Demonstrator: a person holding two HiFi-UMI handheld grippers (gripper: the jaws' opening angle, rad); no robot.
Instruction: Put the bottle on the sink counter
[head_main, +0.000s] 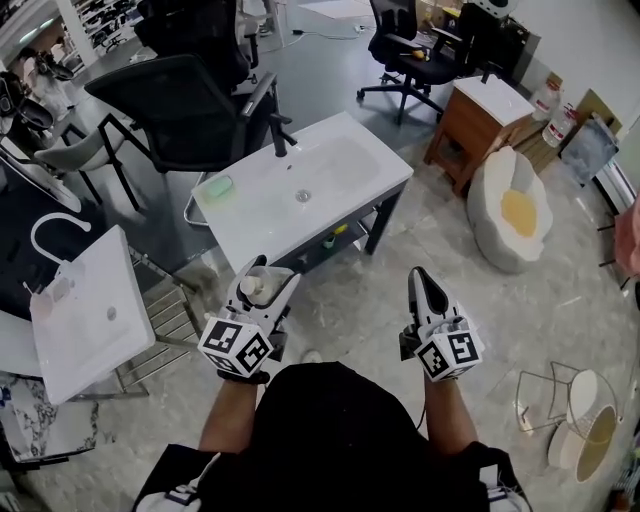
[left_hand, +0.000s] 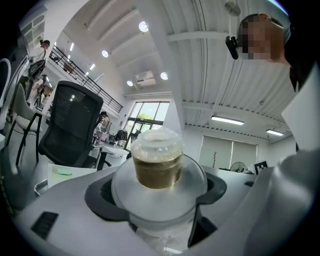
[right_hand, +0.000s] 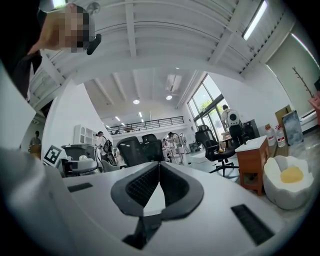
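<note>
- So far, the sink surface (head_main: 345, 165) is lying ahead of me across a stretch of bare floor. It is bearing only its black faucet (head_main: 281, 135) and a small green block (head_main: 218, 186). Nothing of mine is standing on it yet.
- My left fingers (left_hand: 100, 200) are gripping the bottle (left_hand: 157, 167) from both sides around its broad shoulder, just under the neck. I am holding it out level in front of me, well short of the surface's near edge.
- My right fingers (right_hand: 142, 187) are pressing together at their tips with nothing between them. They are hanging beside the left ones, apart from the bottle.
- That bottle is clear, with a clear cap and something brownish showing in the neck. It is sitting in the air in my grip, cap showing from above, and touching no surface.
- I am judging the pick-up as done and the placing as wholly ahead: closing the gap to the sink, lowering the bottle onto a bare patch beside the basin, clear of the faucet and the green block, and then spreading my left fingers.
</note>
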